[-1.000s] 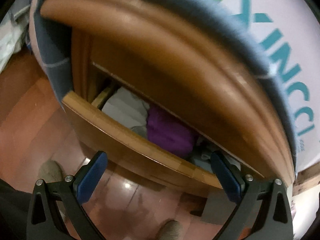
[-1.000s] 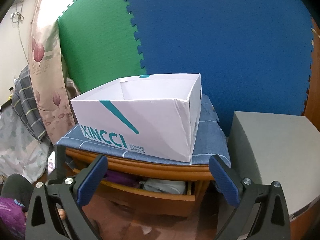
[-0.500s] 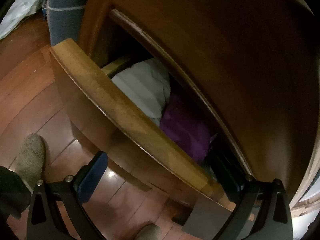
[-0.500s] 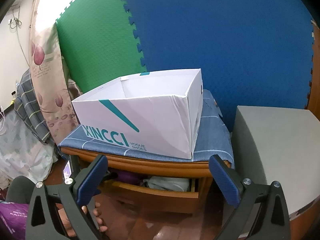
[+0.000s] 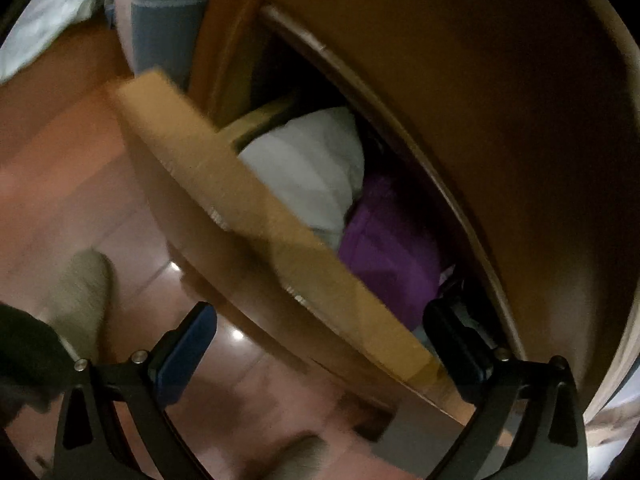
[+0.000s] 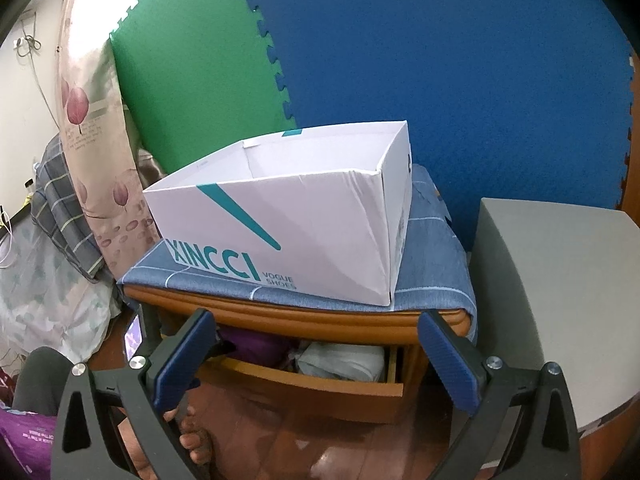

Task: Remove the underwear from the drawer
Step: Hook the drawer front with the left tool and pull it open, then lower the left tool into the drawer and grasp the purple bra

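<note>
The wooden drawer (image 5: 280,236) of the nightstand stands partly pulled out. Inside lie a white folded garment (image 5: 308,168) and a purple garment (image 5: 392,256). My left gripper (image 5: 320,344) is open and straddles the drawer's front panel, its right finger (image 5: 456,344) inside the drawer beside the purple garment. In the right wrist view the drawer (image 6: 312,376) shows the purple garment (image 6: 256,344) and the white garment (image 6: 344,360). My right gripper (image 6: 316,360) is open and empty, held back in front of the nightstand.
A white XINCCI shoe box (image 6: 288,216) stands open on a blue cloth (image 6: 432,264) on the nightstand top. A grey cabinet (image 6: 552,296) stands to the right. Green and blue foam mats (image 6: 400,60) cover the wall. A slippered foot (image 5: 80,292) rests on the wooden floor.
My left gripper has moved down and in toward the drawer, its right finger now inside it. The right gripper has drifted slightly closer and higher.
</note>
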